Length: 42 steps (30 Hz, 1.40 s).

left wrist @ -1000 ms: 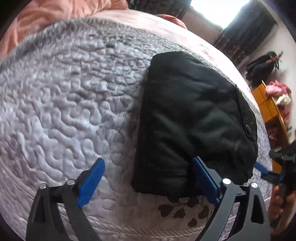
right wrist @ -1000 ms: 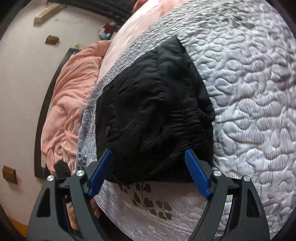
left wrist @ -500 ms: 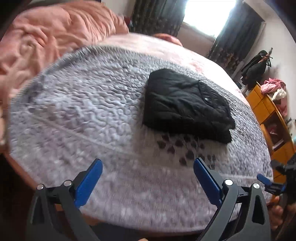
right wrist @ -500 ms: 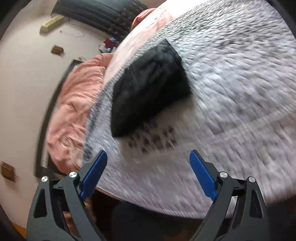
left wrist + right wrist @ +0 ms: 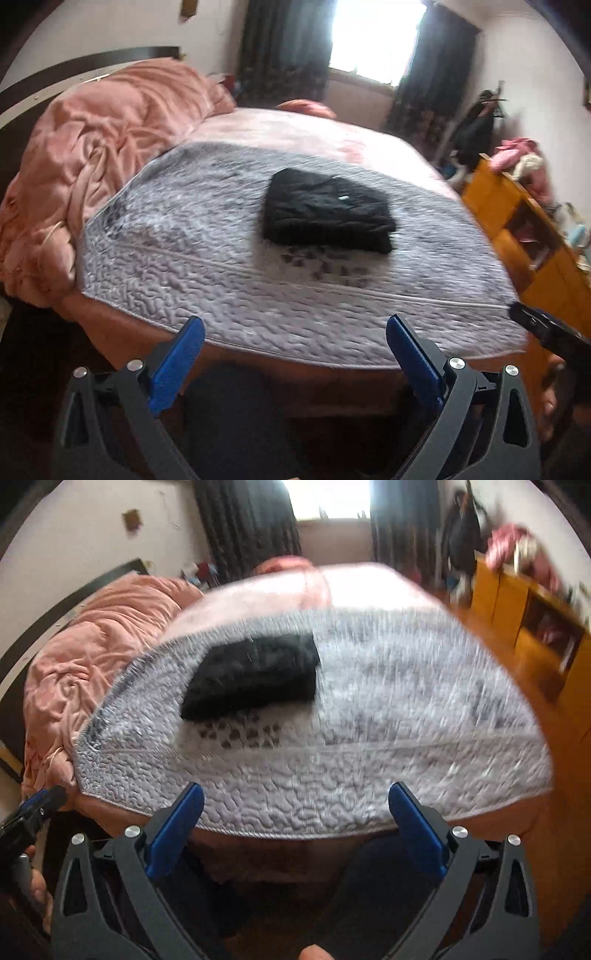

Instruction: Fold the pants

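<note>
Bedroom, daylight through one window (image 5: 373, 37) between dark curtains. Wide bed with a grey quilt (image 5: 207, 236) spread over its near half, pink blanket (image 5: 99, 140) heaped along the left edge, orange shelf (image 5: 528, 236) off the right side.

One pair of black pants (image 5: 327, 210), folded into a compact block, lying flat on the quilt just past the middle, well back from the near edge, a little toward the left edge in the right camera (image 5: 255, 674). Long axis roughly crosswise to both sets of fingers.

Two grippers, both held off the bed below its near edge. Left gripper (image 5: 293, 363) spread wide, nothing between its blue pads. Right gripper (image 5: 295, 830) likewise spread and empty. Pants straight ahead of both, well apart from either; left one lined up slightly more squarely, neither clearly nearer.

Looks finished: bundle tidy, no leg trailing. Only a reach forward over the near edge left, should any squaring up be wanted.
</note>
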Each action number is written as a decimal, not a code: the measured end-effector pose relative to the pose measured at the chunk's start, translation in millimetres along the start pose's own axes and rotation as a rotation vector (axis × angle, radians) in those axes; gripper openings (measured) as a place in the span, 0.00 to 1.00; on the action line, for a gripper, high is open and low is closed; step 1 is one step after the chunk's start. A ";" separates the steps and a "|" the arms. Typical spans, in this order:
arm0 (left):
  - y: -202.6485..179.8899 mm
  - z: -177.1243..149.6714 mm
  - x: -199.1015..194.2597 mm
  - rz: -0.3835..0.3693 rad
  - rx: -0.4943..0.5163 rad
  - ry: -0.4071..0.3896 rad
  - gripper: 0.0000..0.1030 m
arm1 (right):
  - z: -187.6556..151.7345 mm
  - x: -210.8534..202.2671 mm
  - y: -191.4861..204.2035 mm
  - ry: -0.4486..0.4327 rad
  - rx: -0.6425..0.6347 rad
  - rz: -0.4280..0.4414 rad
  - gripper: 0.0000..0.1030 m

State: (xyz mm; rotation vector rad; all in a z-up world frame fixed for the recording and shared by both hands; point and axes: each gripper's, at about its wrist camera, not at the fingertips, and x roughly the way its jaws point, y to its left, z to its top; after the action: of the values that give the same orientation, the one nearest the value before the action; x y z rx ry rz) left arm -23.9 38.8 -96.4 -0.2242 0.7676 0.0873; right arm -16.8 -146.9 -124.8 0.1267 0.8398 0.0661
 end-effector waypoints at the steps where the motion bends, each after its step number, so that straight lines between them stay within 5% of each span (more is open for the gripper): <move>1: -5.3 0.8 -16.8 -0.016 0.006 -0.018 0.96 | 1.9 -13.4 5.4 -0.018 -0.018 0.004 0.97; 7: -33.2 4.0 -91.2 0.015 0.066 -0.152 0.96 | 13.7 -94.6 30.9 -0.117 -0.063 -0.025 0.97; 14: -44.7 3.0 -118.2 -0.016 0.051 -0.160 0.96 | 9.4 -135.0 45.2 -0.185 -0.085 -0.045 0.97; 26: -40.7 6.3 -105.3 -0.060 0.022 -0.159 0.96 | 7.7 -125.8 47.2 -0.176 -0.095 -0.039 0.97; 34: -40.4 10.7 -85.5 -0.020 0.013 -0.095 0.96 | 13.3 -111.4 49.5 -0.158 -0.113 -0.030 0.97; 42: -46.9 17.7 -83.8 0.031 0.041 -0.113 0.96 | 17.7 -99.6 48.8 -0.147 -0.116 -0.022 0.97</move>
State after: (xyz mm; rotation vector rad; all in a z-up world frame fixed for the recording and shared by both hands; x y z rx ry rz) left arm -64.6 -2.5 -17.8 -0.1672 0.6598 0.1122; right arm -70.4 -110.9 -32.9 0.0129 0.6887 0.0834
